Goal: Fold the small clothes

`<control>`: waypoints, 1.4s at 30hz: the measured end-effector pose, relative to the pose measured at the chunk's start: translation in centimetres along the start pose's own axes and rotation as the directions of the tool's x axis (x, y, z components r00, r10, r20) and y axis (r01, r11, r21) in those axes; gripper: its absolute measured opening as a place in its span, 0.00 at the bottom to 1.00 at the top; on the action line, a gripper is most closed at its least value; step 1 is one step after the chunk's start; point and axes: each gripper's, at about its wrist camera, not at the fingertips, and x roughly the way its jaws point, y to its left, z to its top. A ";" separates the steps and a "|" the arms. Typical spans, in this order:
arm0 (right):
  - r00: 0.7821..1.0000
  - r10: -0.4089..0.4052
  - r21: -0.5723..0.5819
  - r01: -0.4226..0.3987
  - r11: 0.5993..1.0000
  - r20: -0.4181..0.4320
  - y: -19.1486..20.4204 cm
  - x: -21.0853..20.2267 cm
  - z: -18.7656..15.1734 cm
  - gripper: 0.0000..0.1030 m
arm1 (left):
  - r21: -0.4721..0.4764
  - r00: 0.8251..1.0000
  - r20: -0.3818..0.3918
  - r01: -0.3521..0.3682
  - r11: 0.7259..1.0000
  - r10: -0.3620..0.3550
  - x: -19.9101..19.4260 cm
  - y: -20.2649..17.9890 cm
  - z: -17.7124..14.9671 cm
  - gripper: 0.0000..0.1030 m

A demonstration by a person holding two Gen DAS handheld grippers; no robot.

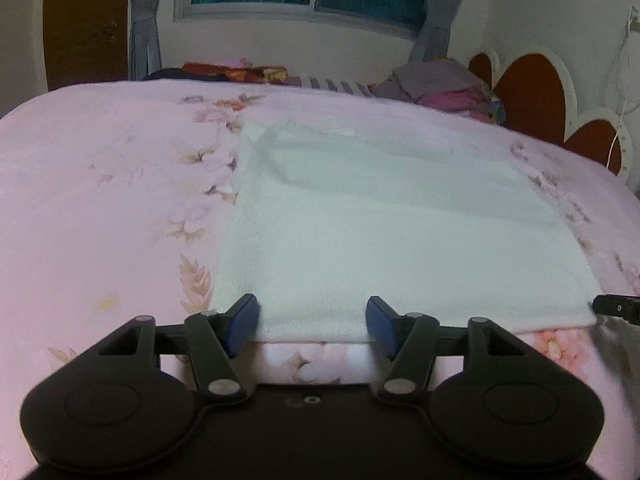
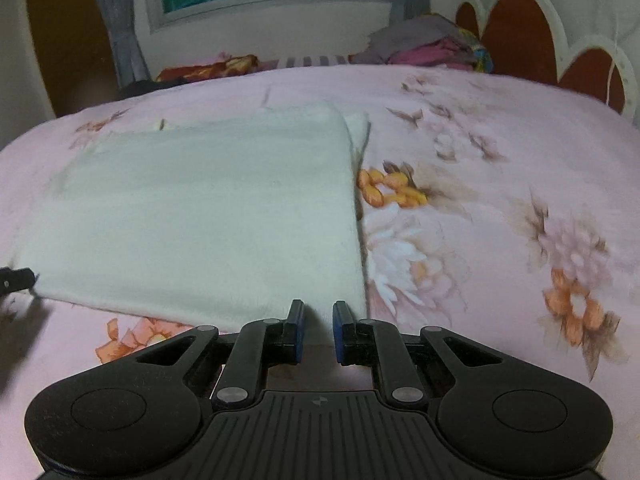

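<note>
White garment (image 1: 360, 220) spread flat on pink floral bed (image 1: 100, 200), sides seemingly already turned in to a neat rectangle, near hem toward 6 o'clock, collar end toward 12 o'clock in both wrist views. Beyond it at 1 o'clock, heaped clothes (image 2: 424, 44) against a red-and-white headboard (image 2: 516, 28).

Step in hand, by the look of it: taking up the near hem at both ends, ready for the crosswise fold.

Left hand-held gripper (image 1: 312, 320): wide, blue pads straddling the hem at 6 o'clock, not pressing on it. Right hand-held gripper (image 2: 319, 328): narrow, apparently pinched on the hem close to the near right corner, cloth filling the slim gap.

Next move, as a judgement: close the left pair on the hem, lift both ends together and level, carry toward 12 o'clock, lay hem onto collar end. Needs an even pull, otherwise a skewed fold or a tucked side sliding back out.

Seen only from the left wrist: curved neckline seam at 11 o'clock on the cloth, plus the tip of the other tool at 3 o'clock by the corner. Seen only from the right wrist: a small flap poking out past the far right edge at 12 o'clock, and orange blossoms on the cover at 3 o'clock.
</note>
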 end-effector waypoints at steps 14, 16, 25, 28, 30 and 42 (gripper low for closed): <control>0.999 -0.024 -0.001 0.024 1.000 -0.034 -0.7 0.8 -0.3 0.13 | 0.010 0.998 -0.043 -0.039 0.999 0.040 1.0 0.5 -0.3 0.66; 0.999 -0.020 0.012 0.021 1.000 -0.033 -0.8 0.7 -0.2 0.13 | 0.013 0.998 -0.041 -0.036 0.999 0.037 0.9 0.5 -0.3 0.66; 0.999 0.004 0.020 -0.003 1.000 -0.038 -1.4 0.8 -0.1 0.13 | 0.027 0.999 -0.053 -0.001 1.000 0.002 0.8 1.1 -0.2 0.66; 0.999 0.022 0.028 -0.021 0.999 -0.046 -1.8 0.7 0.1 0.13 | 0.018 0.998 -0.061 -0.003 1.000 0.004 0.4 1.7 -0.1 0.67; 0.998 0.024 0.041 -0.022 0.999 -0.049 -2.1 0.5 0.3 0.13 | -0.019 0.997 -0.060 -0.046 0.999 0.044 -0.4 2.2 -0.1 0.86; 0.984 0.124 0.105 -0.138 0.985 0.128 -1.1 -4.8 0.3 0.03 | -0.649 0.967 0.131 0.249 0.719 -0.217 -0.7 6.6 -4.5 0.64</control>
